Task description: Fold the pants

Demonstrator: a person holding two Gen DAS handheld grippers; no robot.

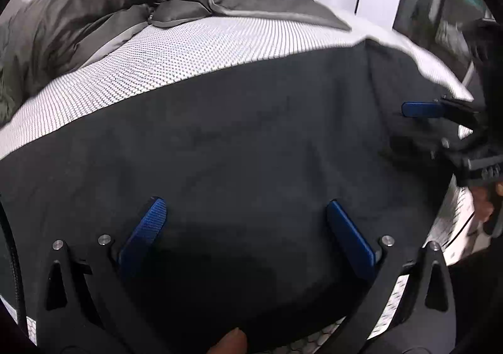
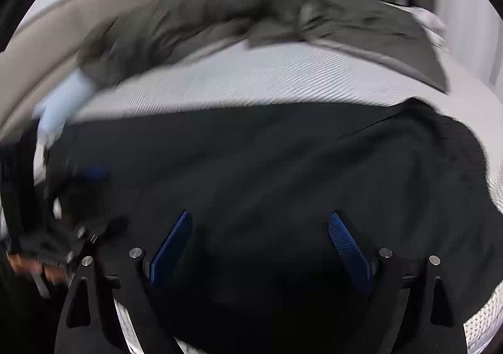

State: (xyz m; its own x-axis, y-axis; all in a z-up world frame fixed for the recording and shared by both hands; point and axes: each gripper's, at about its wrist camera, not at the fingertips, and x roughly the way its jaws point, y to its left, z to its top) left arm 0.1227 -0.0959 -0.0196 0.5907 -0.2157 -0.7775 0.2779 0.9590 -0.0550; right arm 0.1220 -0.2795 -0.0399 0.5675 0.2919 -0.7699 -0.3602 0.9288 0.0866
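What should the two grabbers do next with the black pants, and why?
Probably lower both and pinch the near edge. The black pants lie spread flat on the bed, and the left gripper and right gripper are both open above the cloth, holding nothing.

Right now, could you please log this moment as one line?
task: fold pants | pants: flat on bed | left gripper: open, above pants | right gripper: open, above pants

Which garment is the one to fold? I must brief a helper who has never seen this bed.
Start at the mattress with its white dotted cover. Rumpled grey bedding lies at its far side. The pants are the black cloth spread flat along the near edge, darker and smoother than the bedding.
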